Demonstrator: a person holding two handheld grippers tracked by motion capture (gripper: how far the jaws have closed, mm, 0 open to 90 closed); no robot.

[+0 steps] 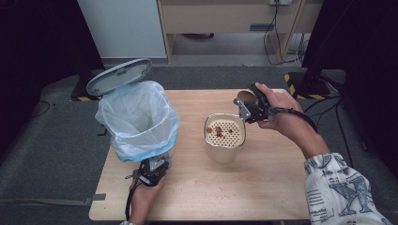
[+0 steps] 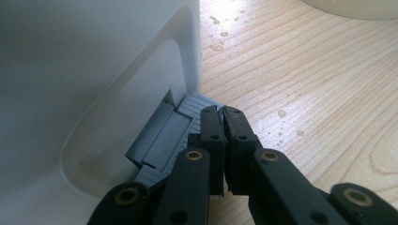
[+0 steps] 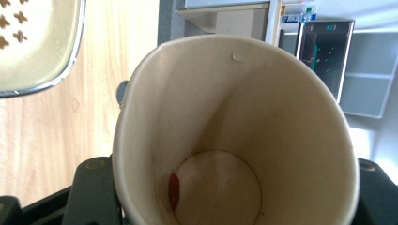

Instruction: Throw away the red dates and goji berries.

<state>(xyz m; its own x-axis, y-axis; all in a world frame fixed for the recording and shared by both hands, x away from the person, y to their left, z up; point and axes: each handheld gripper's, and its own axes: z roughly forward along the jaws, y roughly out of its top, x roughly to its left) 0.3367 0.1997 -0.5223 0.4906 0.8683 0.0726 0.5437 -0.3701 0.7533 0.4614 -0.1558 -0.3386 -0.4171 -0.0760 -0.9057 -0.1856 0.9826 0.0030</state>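
A wooden table (image 1: 263,187) stands on grey carpet. Right gripper (image 1: 248,108) clamps the paper cup (image 3: 234,136) just beyond the strainer bin (image 1: 224,137), tilted, mouth facing the gripper's camera. Left gripper (image 2: 224,117), jaws together, presses the pedal (image 2: 162,140).

A wooden bench (image 1: 263,187) stands on grey carpet (image 1: 51,154). Water drops (image 2: 217,46) dot its surface. Behind it, a pale cabinet (image 1: 124,28), black cables (image 1: 277,37) and striped tape (image 1: 291,84).
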